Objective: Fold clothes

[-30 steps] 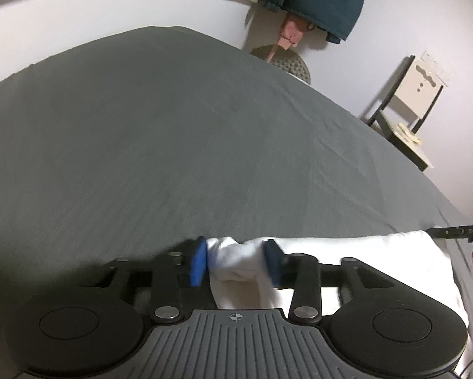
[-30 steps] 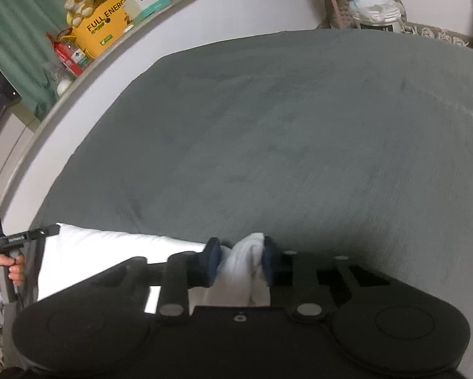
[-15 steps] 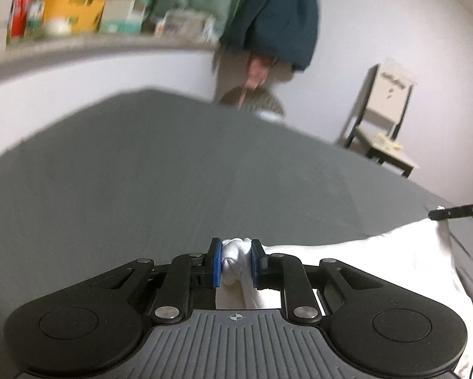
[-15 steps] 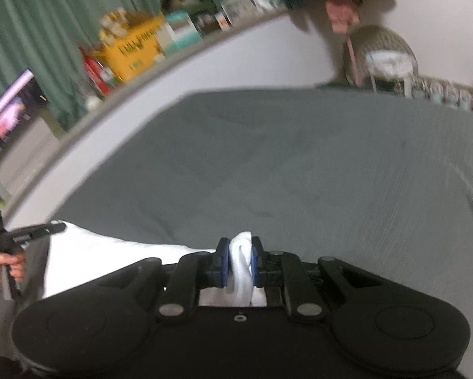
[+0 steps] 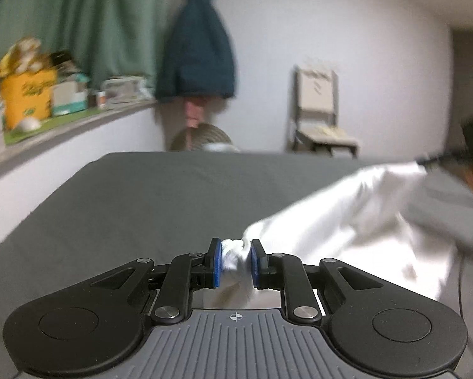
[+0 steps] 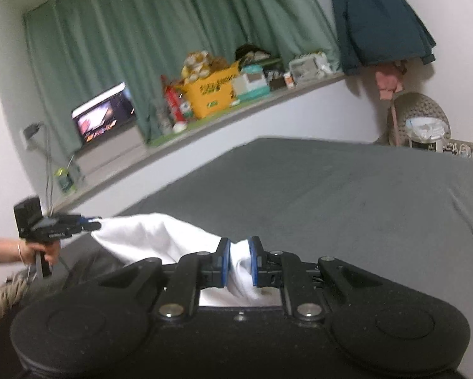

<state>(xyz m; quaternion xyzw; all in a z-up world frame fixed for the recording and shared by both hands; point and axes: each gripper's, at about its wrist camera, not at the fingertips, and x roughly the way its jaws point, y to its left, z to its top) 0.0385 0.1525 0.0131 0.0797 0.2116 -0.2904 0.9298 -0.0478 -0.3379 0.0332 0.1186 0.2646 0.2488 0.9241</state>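
- White garment (image 5: 347, 221) hangs stretched above the grey bed (image 5: 157, 195), running from lower centre to the right edge of the left wrist frame; its long axis lies between the two grippers.
- Left gripper (image 5: 235, 260) is clamped on one bunched end.
- Right gripper (image 6: 239, 260) pinches the opposite end; blur hides whether either end is a true corner.

soft white cloth garment (image 5: 347, 218), matt grey bedsheet (image 5: 160, 195)

Two low tool-mounted fisheyes, facing across the shared grey bed (image 5: 160, 195).
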